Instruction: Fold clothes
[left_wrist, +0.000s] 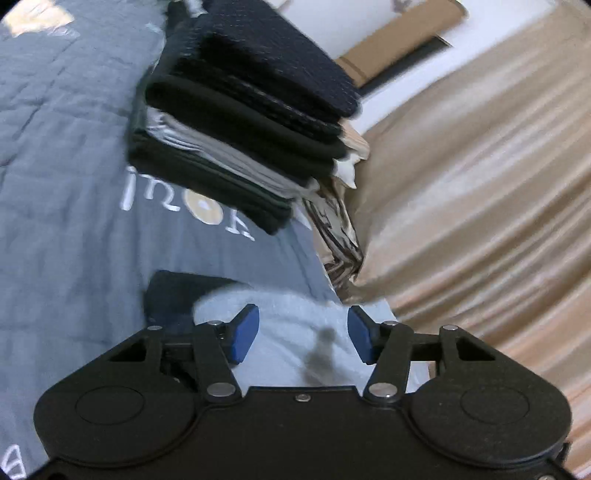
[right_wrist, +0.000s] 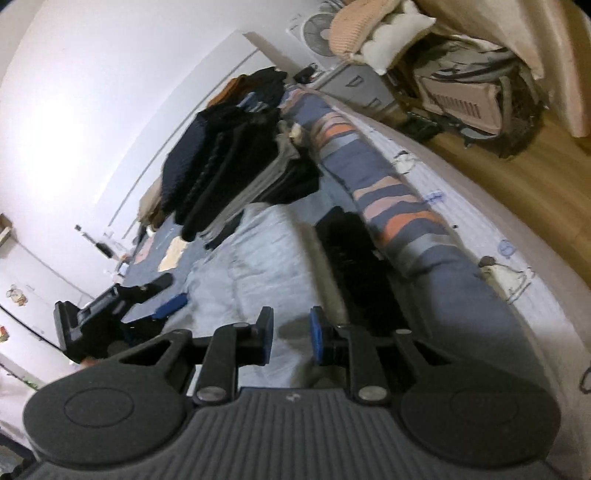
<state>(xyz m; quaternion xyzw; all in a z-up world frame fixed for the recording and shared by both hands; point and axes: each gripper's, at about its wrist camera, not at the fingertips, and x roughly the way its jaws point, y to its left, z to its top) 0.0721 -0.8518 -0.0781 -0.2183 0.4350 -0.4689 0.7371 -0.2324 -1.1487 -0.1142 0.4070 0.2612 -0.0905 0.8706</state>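
A pale blue-white garment (left_wrist: 295, 332) lies on the grey bedspread (left_wrist: 62, 184) right under my left gripper (left_wrist: 303, 334), which is open and empty above it. A black cloth (left_wrist: 170, 295) lies at its left edge. A stack of folded dark and grey clothes (left_wrist: 243, 122) stands farther along the bed. In the right wrist view the same pale garment (right_wrist: 258, 258) spreads ahead of my right gripper (right_wrist: 291, 338), which is open with a narrow gap and holds nothing. The stack (right_wrist: 229, 166) is beyond it, and a black cloth (right_wrist: 354, 266) lies to the right.
A beige satin curtain (left_wrist: 480, 203) hangs along the bed's right side. A striped blue-and-orange cover edge (right_wrist: 388, 206) runs along the mattress. The left gripper (right_wrist: 110, 306) shows at the left. A wooden floor (right_wrist: 517, 177), bags and a fan (right_wrist: 321, 33) lie past the bed.
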